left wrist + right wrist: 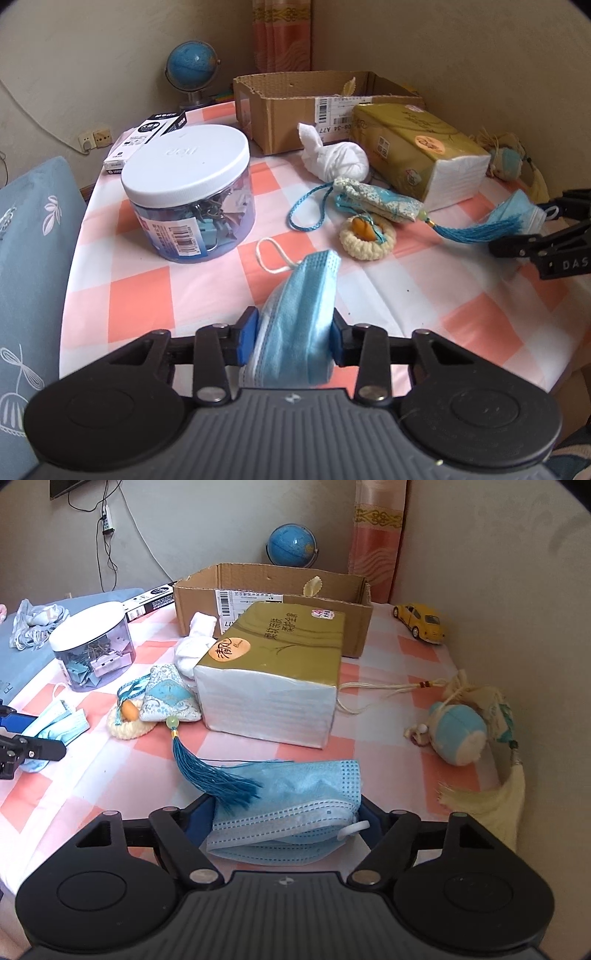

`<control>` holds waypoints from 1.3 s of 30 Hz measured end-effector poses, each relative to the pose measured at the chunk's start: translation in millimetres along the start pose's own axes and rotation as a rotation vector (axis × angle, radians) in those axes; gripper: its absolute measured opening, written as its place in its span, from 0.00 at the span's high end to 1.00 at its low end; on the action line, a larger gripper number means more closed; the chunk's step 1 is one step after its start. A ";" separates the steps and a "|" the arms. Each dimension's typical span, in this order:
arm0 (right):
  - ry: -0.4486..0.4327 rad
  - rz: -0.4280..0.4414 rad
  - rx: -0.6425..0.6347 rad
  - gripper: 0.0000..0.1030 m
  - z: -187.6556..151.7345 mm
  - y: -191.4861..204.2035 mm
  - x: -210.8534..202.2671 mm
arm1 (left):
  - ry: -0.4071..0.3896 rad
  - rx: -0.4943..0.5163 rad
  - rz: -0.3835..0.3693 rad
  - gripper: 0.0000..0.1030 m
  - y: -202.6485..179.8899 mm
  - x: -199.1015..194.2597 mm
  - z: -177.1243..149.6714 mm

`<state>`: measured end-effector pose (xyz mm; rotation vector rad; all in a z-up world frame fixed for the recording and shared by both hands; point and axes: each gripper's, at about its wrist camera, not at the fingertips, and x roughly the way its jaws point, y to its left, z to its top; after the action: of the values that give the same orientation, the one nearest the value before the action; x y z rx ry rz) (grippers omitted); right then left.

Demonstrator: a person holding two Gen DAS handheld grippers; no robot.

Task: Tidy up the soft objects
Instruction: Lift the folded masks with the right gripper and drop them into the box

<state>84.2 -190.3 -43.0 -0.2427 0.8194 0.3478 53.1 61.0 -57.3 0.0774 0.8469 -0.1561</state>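
Note:
My left gripper (293, 334) is shut on a folded blue face mask (299, 314), held just above the checked tablecloth. My right gripper (286, 827) is shut on another blue face mask (291, 812); a teal tassel (218, 775) lies across that mask. The tassel belongs to a blue-and-white sachet (170, 698) (380, 199) leaning on a cream crocheted ring (367, 236). A white rolled cloth (336, 155) lies by the open cardboard box (291, 110) (273, 590). A blue plush (458, 734) sits at the right wall.
A gold tissue pack (273, 672) (417, 147) lies mid-table. A clip jar with a white lid (188, 192) stands at left. A globe (192, 68), a black-and-white carton (147, 136), a yellow toy car (421, 622) and a blue cushion (29, 258) are around.

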 end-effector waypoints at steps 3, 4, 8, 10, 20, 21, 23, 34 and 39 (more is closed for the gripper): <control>-0.001 0.000 -0.007 0.25 -1.0 -2.4 -9.0 | 0.004 0.025 -0.007 0.65 -0.4 -5.9 1.0; -0.001 0.000 -0.009 0.26 -1.1 -3.4 -11.2 | 0.006 0.033 -0.010 0.65 -0.4 -8.3 1.7; -0.006 0.006 -0.016 0.26 0.1 -6.6 -21.8 | 0.007 0.063 -0.029 0.65 -0.6 -19.4 5.8; -0.010 0.008 -0.022 0.27 1.8 -7.5 -27.3 | 0.001 0.077 -0.041 0.65 -1.0 -25.3 8.1; -0.057 0.031 -0.061 0.27 33.9 -11.8 -49.4 | -0.047 0.114 -0.087 0.65 -9.9 -42.6 15.6; -0.066 0.030 -0.068 0.27 38.6 -11.5 -50.1 | -0.051 0.112 -0.089 0.65 -10.2 -43.0 15.4; -0.085 0.032 -0.085 0.27 52.5 -11.2 -51.3 | -0.055 0.107 -0.094 0.65 -9.5 -43.6 14.6; -0.139 0.044 -0.091 0.27 157.4 -29.7 -13.1 | -0.078 0.051 -0.072 0.65 -0.6 -43.1 12.5; -0.122 0.047 -0.069 0.26 201.9 -37.8 24.0 | -0.084 0.034 -0.059 0.65 2.1 -43.7 13.2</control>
<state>249.2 -150.8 75.2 -0.2638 0.6947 0.4316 34.8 66.0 -15.8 0.0769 0.7633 -0.2275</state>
